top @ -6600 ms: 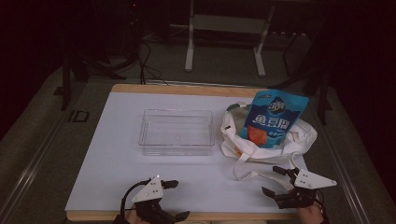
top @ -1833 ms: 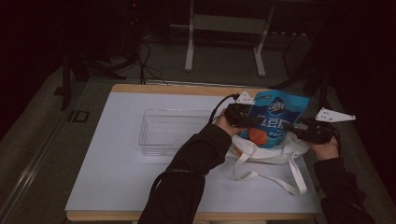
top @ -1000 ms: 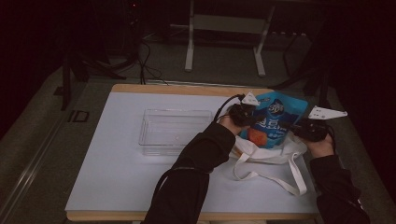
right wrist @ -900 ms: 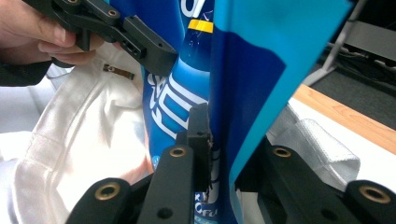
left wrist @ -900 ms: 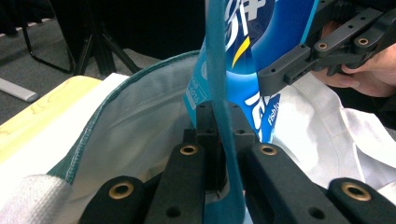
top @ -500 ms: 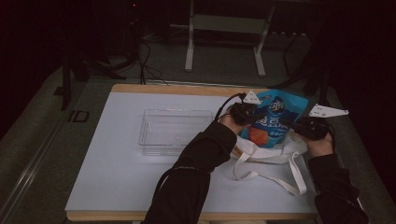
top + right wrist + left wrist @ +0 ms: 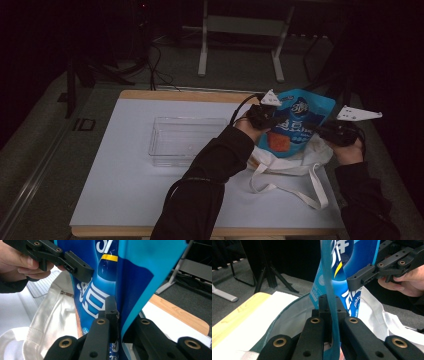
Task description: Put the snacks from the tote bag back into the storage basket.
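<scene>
You are holding the blue snack bag (image 7: 295, 125) by its two side edges, upright above the white tote bag (image 7: 292, 162), at about two o'clock on the white table (image 7: 125, 190) in the high view.

Your left gripper (image 7: 264, 116) is at the bag's nine o'clock edge. In the left gripper view its jaws are clenched on the thin blue side seam (image 7: 329, 290), which is running straight up between the two black jaws. Your other gripper is showing at one o'clock there, biting the far edge, with your hand (image 7: 409, 285) behind it.

Your right gripper (image 7: 320, 131) is at the bag's three o'clock edge. In the right gripper view its jaws are pinching the bag's blue edge fold (image 7: 135, 295); the jaws have just been closing, with that edge between them. Your left gripper is showing at eleven o'clock in that view, clamped on the opposite side.

The bag's lower end is sitting inside the tote's open mouth; whether its bottom is touching the tote's floor, you cannot tell. The tote's straps (image 7: 310, 192) are lying loose on the table toward six o'clock.

The clear plastic tray (image 7: 185, 140) is sitting well apart from the bag, at nine o'clock of it, near the table's middle.
</scene>
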A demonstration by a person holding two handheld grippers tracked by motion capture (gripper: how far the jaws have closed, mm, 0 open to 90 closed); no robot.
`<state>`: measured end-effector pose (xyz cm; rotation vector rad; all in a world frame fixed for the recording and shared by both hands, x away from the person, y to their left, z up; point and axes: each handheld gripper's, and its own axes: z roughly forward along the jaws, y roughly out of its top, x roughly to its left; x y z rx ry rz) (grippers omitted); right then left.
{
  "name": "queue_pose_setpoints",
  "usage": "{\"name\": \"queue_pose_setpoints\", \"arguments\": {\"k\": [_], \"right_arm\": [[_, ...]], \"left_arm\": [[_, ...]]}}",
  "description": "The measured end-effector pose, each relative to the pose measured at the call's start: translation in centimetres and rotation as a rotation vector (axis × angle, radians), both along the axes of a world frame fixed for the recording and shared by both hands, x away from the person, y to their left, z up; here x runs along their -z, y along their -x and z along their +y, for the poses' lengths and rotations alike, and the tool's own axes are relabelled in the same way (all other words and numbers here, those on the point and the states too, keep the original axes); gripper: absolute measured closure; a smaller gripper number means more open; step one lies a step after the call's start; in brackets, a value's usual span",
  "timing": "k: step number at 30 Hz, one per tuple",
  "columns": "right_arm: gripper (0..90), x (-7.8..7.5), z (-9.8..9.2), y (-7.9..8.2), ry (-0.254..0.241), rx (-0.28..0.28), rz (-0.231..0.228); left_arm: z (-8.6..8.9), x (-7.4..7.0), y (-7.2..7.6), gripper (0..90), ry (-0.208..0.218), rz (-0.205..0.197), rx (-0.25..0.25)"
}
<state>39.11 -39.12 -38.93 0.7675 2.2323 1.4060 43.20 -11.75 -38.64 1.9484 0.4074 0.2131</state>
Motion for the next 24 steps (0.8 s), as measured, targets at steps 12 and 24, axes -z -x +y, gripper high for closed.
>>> {"name": "queue_pose_setpoints", "arguments": {"k": [12, 24], "right_arm": [[87.8, -2.6, 0.5, 0.5, -0.015, -0.039, -0.017], [88.1, -4.4, 1.3, 1.0, -0.021, -0.087, -0.022]], "left_arm": [[1.2, -2.8, 0.6, 90.0, 0.007, -0.025, 0.044], [2.9, -4.4, 0.9, 90.0, 0.037, -0.025, 0.109]]}}
